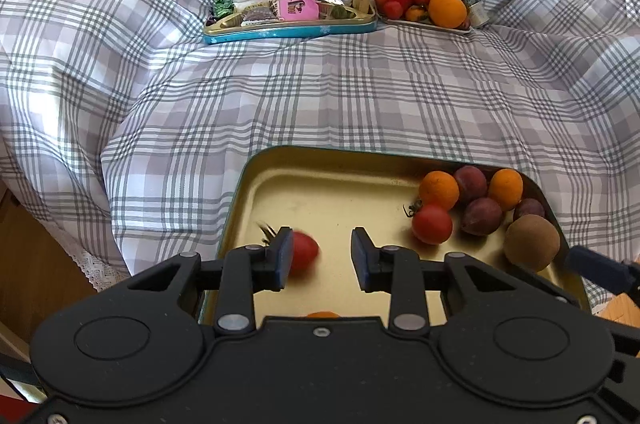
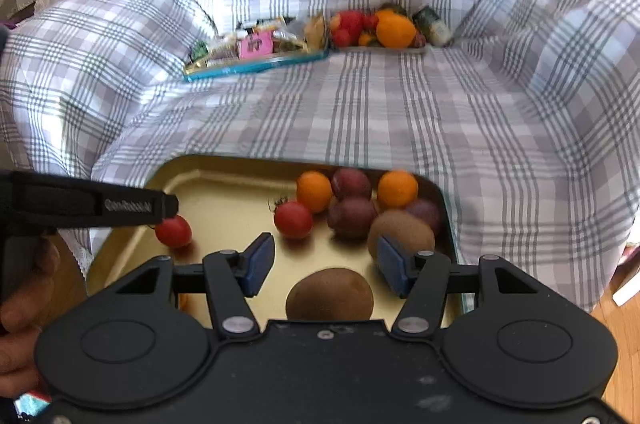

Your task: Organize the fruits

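A gold tin tray (image 1: 320, 191) lies near me on the plaid cloth. At its far right sit two small oranges (image 1: 439, 189), dark plums (image 1: 481, 216), a red tomato (image 1: 432, 224) and a brown kiwi (image 1: 531, 242). My left gripper (image 1: 320, 254) is open over the tray; a blurred red tomato (image 1: 304, 251) lies by its left finger, free of the right one. In the right wrist view the left gripper (image 2: 166, 205) shows above that tomato (image 2: 173, 232). My right gripper (image 2: 325, 264) is open over the tray (image 2: 224, 195), a second kiwi (image 2: 330, 296) below it.
At the back of the cloth stands a blue-rimmed tin (image 1: 288, 27) full of wrapped snacks. Next to it a white tray (image 1: 424, 23) holds an apple, tomatoes and a large orange (image 1: 447, 9). Wooden floor (image 1: 36, 256) shows at left, below the cloth's edge.
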`<state>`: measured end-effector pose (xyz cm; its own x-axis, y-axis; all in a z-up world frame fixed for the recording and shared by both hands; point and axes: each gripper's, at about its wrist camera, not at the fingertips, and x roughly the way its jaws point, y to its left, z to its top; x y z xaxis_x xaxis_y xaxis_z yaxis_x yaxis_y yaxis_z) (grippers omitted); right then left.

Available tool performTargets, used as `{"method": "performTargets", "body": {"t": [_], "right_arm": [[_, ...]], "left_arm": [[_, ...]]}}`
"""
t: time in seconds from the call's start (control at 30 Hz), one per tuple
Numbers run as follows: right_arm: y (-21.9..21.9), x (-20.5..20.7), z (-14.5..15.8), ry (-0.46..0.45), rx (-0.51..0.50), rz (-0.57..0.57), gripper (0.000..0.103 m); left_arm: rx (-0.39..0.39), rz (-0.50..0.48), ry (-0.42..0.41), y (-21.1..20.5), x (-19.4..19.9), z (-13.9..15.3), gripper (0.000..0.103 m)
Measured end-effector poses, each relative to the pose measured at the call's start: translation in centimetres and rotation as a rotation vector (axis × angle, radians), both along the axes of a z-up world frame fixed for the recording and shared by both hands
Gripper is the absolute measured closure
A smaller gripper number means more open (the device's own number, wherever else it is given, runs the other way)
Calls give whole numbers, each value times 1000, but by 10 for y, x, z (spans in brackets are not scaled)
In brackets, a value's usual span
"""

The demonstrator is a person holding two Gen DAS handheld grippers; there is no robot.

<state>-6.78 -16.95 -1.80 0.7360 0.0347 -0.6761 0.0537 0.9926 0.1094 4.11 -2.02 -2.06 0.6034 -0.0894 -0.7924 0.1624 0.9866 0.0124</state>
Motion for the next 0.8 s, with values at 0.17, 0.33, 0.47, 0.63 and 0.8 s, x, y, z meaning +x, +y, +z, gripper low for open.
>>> {"method": "performTargets", "body": {"t": [0.17, 0.33, 0.47, 0.63, 0.8], "right_arm": [[0, 2, -2, 21, 0, 3, 42], [-3, 4, -3, 31, 1, -14, 42], [-2, 4, -4, 34, -7, -8, 42], [-2, 4, -4, 42, -11, -11, 42], [-4, 5, -5, 48, -12, -26, 42]], "left_arm": [[-12, 2, 21, 0, 0, -1, 61], [0, 15, 25, 1, -1, -1, 61], [3, 15, 37, 1, -1, -2, 61], [9, 8, 37, 0, -3, -1, 61], [30, -3, 35, -2, -6, 0, 61]]}}
